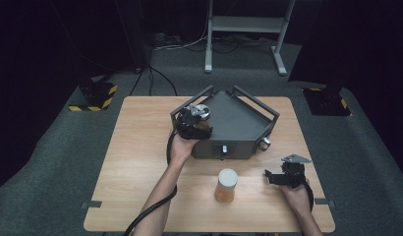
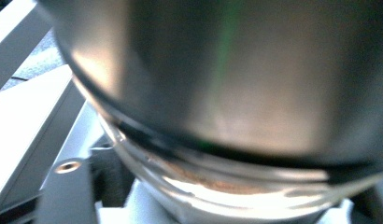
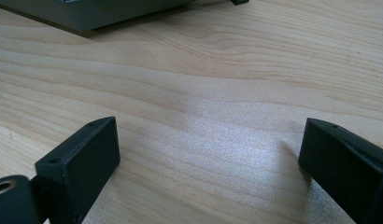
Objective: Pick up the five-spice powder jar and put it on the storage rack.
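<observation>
Glass below and metal above make up the small jar (image 1: 203,111), which is seen in the near left corner of the grey railed tray (image 1: 239,123), close under the tray's upper rail. In the left gripper view the metal lid (image 2: 227,70) is pressed up close to the camera, with a clear glass wall (image 2: 203,179) and a brownish residue beneath it. The left gripper (image 1: 194,121) is held right at this jar, but its fingers are hidden, so it cannot be told whether they are clamped on the jar or merely set around it. The jar is judged to be light, rigid and breakable, with a smooth wall that may slip; hold is best taken across the lid's rim or just under it, squarely and with moderate pressure, and the rail should be cleared on lifting. Nearer the person, a second jar (image 1: 226,185) with a white lid and amber contents stands upright on the wooden tabletop (image 1: 140,162), well apart from the tray. To its right the right gripper (image 1: 269,176) is held low over the tabletop (image 3: 203,70), its fingers (image 3: 82,163) spread wide with nothing between them.
</observation>
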The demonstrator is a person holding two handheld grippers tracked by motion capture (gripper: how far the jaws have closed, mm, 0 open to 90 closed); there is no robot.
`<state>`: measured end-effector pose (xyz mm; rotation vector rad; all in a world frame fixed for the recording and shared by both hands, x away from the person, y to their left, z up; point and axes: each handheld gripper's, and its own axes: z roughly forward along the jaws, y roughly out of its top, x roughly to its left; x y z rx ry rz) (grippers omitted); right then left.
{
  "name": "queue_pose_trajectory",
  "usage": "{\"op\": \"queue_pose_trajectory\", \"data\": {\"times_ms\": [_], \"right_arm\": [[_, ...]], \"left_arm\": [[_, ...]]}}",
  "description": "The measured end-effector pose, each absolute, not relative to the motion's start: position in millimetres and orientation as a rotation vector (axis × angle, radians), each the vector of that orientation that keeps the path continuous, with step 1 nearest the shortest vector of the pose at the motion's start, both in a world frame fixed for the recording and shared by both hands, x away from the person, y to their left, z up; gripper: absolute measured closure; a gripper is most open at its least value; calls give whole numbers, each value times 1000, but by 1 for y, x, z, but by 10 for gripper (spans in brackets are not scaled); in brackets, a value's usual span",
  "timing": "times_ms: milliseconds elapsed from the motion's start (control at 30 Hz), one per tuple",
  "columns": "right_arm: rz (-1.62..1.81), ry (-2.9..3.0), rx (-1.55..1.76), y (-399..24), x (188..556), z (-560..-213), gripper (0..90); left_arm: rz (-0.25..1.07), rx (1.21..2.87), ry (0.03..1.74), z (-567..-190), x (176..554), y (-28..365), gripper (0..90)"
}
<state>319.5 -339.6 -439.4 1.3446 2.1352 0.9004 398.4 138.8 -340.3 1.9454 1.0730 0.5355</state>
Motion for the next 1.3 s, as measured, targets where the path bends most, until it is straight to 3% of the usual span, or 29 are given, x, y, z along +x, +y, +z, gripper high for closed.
{"op": "queue_pose_trajectory", "data": {"times_ms": [67, 133, 333, 467, 500, 533, 567, 600, 667, 700, 733, 767, 800, 833, 867, 900, 933, 1000, 1033, 1300], "right_arm": [[900, 2135, 1345, -340, 319, -439, 51], [900, 2135, 1344, -340, 319, -439, 51], [900, 2135, 1343, -340, 319, -439, 51], [900, 2135, 1344, -340, 319, -439, 51], [900, 2135, 1343, -340, 319, -439, 51], [900, 2135, 1344, -340, 319, -439, 51], [900, 2135, 1344, -340, 319, -439, 51], [900, 2135, 1344, -340, 319, -439, 51], [900, 2135, 1344, -340, 319, -439, 51], [900, 2135, 1344, -340, 319, -439, 51], [900, 2135, 1344, -340, 319, -439, 51], [900, 2135, 1344, -340, 319, -439, 51], [900, 2135, 1344, -340, 319, -439, 51], [900, 2135, 1344, -340, 319, -439, 51], [900, 2135, 1344, -340, 319, -439, 51], [901, 2134, 1345, -340, 319, -440, 51], [901, 2134, 1345, -340, 319, -440, 51], [901, 2134, 1345, -340, 319, -440, 51], [901, 2135, 1344, -340, 319, -439, 51], [900, 2135, 1344, -340, 319, -439, 51]], "left_arm": [[541, 1886, 1102, -346, 394, 138, 158], [559, 1700, 1160, -367, 384, 129, 130], [535, 1950, 1067, -335, 389, 158, 71], [537, 1955, 1056, -335, 384, 163, 57], [497, 1663, 1171, -362, 371, 149, 55], [539, 1954, 1055, -335, 381, 165, 53], [541, 1956, 1055, -335, 379, 166, 51], [504, 1672, 1168, -362, 366, 152, 49], [512, 1678, 1172, -362, 364, 154, 47], [558, 1960, 1056, -336, 372, 170, 45], [558, 1963, 1061, -335, 371, 170, 44], [558, 1965, 1060, -335, 370, 171, 41], [521, 1684, 1167, -361, 358, 158, 41], [563, 1967, 1056, -335, 366, 172, 39], [525, 1678, 1166, -362, 354, 158, 37], [563, 1960, 1052, -336, 363, 174, 35], [518, 1670, 1166, -363, 351, 161, 35], [513, 1663, 1170, -365, 349, 162, 33], [488, 1517, 1220, -379, 344, 153, 33], [486, 1504, 1240, -389, 335, 160, 31]]}}
